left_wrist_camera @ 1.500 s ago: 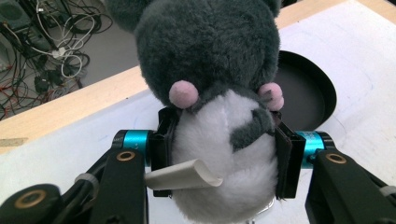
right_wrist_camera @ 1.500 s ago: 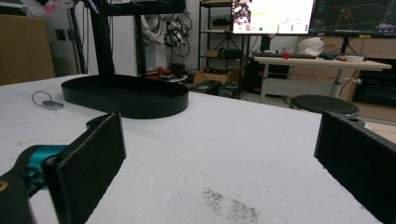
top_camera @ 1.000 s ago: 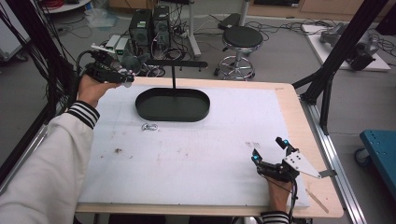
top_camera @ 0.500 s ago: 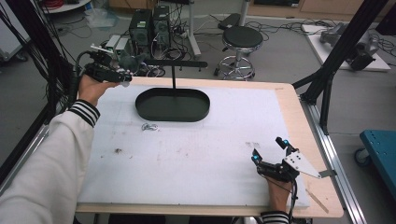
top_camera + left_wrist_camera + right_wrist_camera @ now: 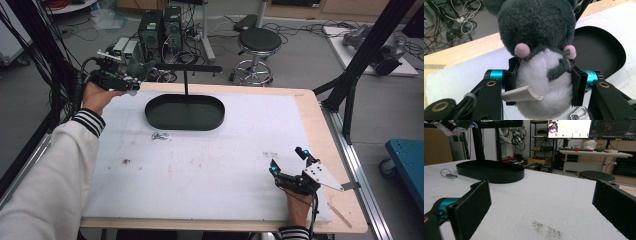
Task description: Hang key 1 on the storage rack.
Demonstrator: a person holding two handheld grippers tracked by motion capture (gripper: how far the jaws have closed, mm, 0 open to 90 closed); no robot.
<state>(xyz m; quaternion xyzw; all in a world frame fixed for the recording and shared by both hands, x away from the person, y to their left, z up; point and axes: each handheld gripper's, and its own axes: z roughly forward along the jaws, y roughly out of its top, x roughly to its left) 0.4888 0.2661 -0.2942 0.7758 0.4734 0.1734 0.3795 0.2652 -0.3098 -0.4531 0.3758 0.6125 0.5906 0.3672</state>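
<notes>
High view: left gripper (image 5: pixel 134 76) was held up at the far-left corner of the table (image 5: pixel 310 115), off the white mat (image 5: pixel 210 165), clamped on a grey plush toy (image 5: pixel 139 69). Black oval tray (image 5: pixel 184 122) with an upright post and crossbar sat at the far middle of the mat. Small metal key ring (image 5: pixel 160 135) lay on the mat just in front of the tray's left end. Right gripper (image 5: pixel 289 161) rested low at the near-right of the mat, jaws apart, nothing between them. Black stool (image 5: pixel 257 41) stood on the floor beyond the table.

Left gripper view: jaws squeezed the plush toy (image 5: pixel 541 75) on both sides of its white belly; grey head and two pink cheeks above the pads. White tag (image 5: pixel 520 93) stuck out by the left pad. Tray (image 5: pixel 599 52) was behind and to the right, key ring (image 5: pixel 577 115) below near the bottom edge.

Right gripper view: both pads spread wide over bare mat (image 5: pixel 544 202), well apart from the tray (image 5: pixel 491 171). Key ring (image 5: pixel 447 173) lay left of the tray. Stool (image 5: pixel 599 175) and a desk with monitors were in the background.
</notes>
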